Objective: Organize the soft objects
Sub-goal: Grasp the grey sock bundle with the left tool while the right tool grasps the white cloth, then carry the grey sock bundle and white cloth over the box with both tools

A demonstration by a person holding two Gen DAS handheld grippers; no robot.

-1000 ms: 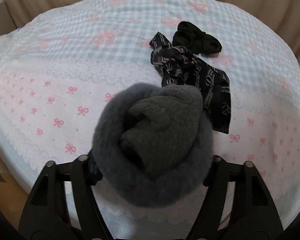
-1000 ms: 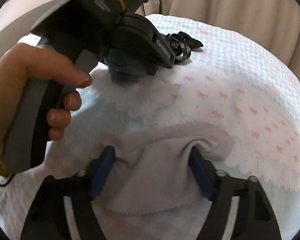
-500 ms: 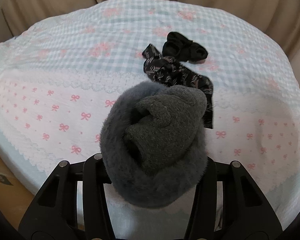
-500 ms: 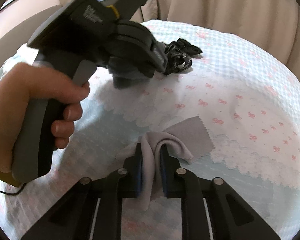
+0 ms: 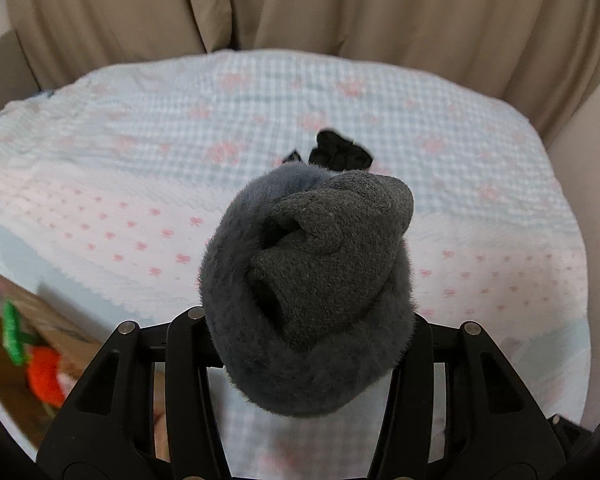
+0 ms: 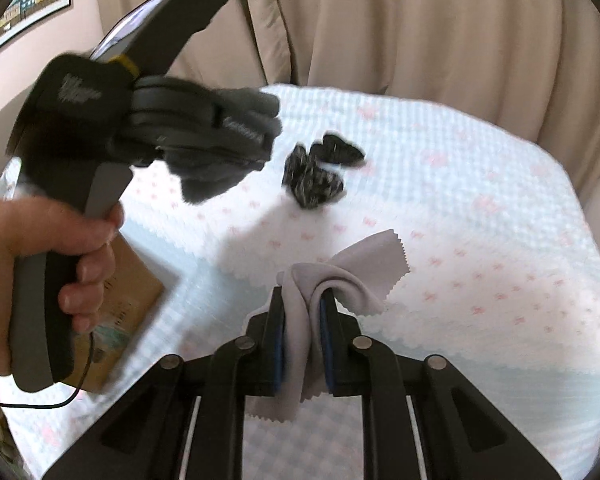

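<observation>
Lifted higher off the bedspread (image 5: pixel 140 168) now, left gripper (image 5: pixel 304 344) clamped around fuzzy grey sock bundle (image 5: pixel 308 280), right gripper (image 6: pixel 302 334) pinching grey cloth (image 6: pixel 300 320).

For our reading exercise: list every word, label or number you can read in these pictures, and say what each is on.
Left gripper body, top: white print, too blurred to read.
Left gripper body, side: white lettering, too blurred to read.
Cardboard box: faint dark print, too small to read.
Wall picture: no text legible.
Grey sock and grey cloth: no text.
</observation>
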